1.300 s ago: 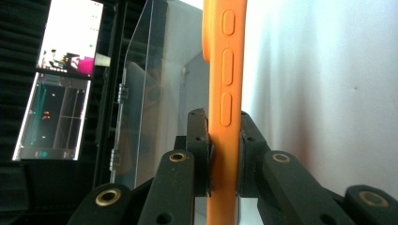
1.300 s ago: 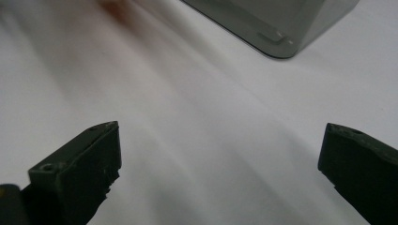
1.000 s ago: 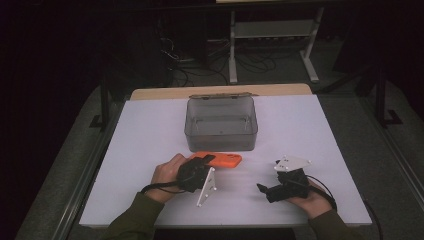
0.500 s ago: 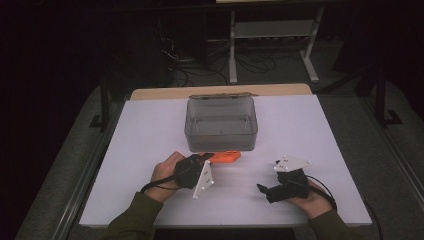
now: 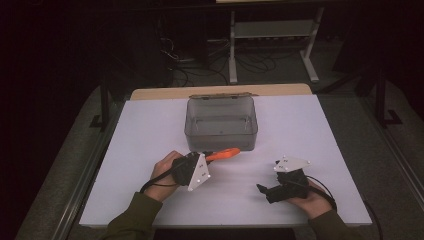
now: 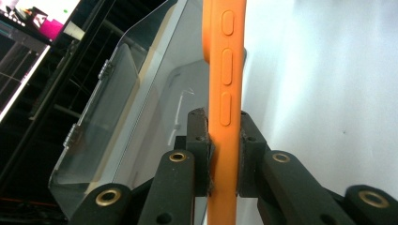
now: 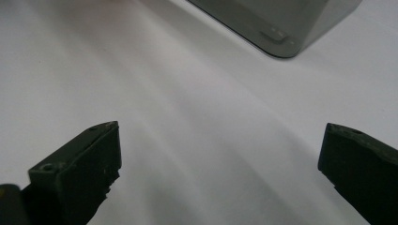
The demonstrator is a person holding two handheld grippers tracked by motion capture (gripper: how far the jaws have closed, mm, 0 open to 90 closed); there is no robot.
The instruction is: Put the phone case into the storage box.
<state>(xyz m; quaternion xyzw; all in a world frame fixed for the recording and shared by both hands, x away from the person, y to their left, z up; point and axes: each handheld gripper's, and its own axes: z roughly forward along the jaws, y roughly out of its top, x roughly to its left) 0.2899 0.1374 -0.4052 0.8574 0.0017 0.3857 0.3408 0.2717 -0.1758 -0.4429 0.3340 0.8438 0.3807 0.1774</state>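
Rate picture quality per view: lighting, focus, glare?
High view: white table lit, room behind dark, smoky clear plastic box readable. Left gripper view: orange phone case sharp in the left gripper, table beside it washed out. Right gripper view: open right gripper soft, soft shadows on the table.

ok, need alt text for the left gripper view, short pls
An orange phone case stands on edge, clamped between the two black pads of the left tongs, its three side buttons facing the camera. To its left is a clear grey plastic box; to its right, the white table.
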